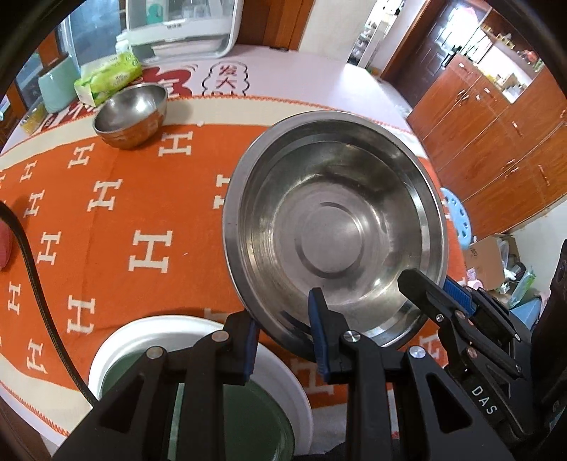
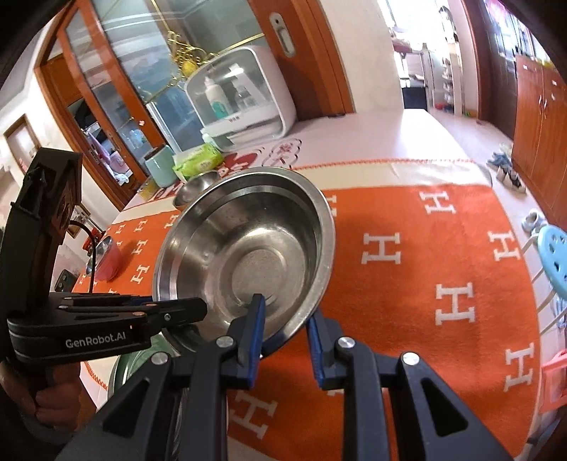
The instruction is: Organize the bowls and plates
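Observation:
A large steel bowl hangs tilted above the orange cloth, held by both grippers. My left gripper is shut on its near rim, one pad inside the wall and one outside. My right gripper is shut on the rim further round, and in the left wrist view this right gripper shows at the bowl's right edge. Seen from the right wrist, the same bowl has the left gripper on its left rim. Below sits a white plate with a green dish on it. A small steel bowl stands far left.
At the table's back are a green tissue pack, a mint canister and a white appliance. A pink cup and a black cable lie left. A blue stool stands off the table's right edge.

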`<state>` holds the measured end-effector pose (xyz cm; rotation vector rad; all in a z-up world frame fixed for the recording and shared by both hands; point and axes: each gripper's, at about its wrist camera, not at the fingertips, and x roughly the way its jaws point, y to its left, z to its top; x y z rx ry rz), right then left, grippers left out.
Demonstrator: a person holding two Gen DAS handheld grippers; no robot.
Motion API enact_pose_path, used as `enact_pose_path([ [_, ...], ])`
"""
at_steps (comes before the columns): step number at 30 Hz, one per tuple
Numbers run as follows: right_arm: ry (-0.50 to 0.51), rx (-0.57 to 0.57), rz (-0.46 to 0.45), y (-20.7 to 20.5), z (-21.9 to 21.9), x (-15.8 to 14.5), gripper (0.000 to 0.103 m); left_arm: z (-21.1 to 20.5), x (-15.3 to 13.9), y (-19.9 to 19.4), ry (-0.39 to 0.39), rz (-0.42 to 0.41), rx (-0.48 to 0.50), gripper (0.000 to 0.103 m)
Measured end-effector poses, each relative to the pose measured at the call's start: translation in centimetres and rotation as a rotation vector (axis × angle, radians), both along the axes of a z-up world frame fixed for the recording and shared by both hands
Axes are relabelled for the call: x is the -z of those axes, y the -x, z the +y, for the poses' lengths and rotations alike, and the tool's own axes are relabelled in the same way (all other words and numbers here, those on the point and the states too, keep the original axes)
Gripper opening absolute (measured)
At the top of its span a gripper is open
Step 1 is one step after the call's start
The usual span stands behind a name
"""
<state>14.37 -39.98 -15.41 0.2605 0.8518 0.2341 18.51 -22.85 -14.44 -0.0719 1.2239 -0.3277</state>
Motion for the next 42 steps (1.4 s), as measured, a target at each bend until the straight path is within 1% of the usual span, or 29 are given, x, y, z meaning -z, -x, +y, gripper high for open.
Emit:
enact_pose_path([
  [12,0.089,-0.07,-0.11,4.2,2.7,-3.8,0.023,2.4,-3.7,5.7,0.053,-0.102,-0.043,0.026],
  [20,0.13,-0.135,-0.142,6.3,5.4,-5.2,0.023,4.9,-5.1,8.9,0.049,-0.134,-0.087,0.026],
  [24,0.149,-0.178,-0.151,7.3,7.3,-5.6,0.024,7.0,-5.1,9.9,0.054,-0.132,-0.122,0.026],
  [28,0.16,-0.214,-0.146,7.9,9.1,-5.6,0.024,9.2,-4.8,11.1,0.061,-0.112,-0.16,0.026],
  [35,0.18,-0.272,-0.14,8.6,14.0,-5.7,0.026,13.3,-4.7,12.5,0.062,-0.098,-0.206,0.026],
  [42,0.2,-0.304,-0.109,9.0,18.6,-5.3,0.027,18.3,-3.8,12.8,0.065,-0.039,-0.231,0.026],
])
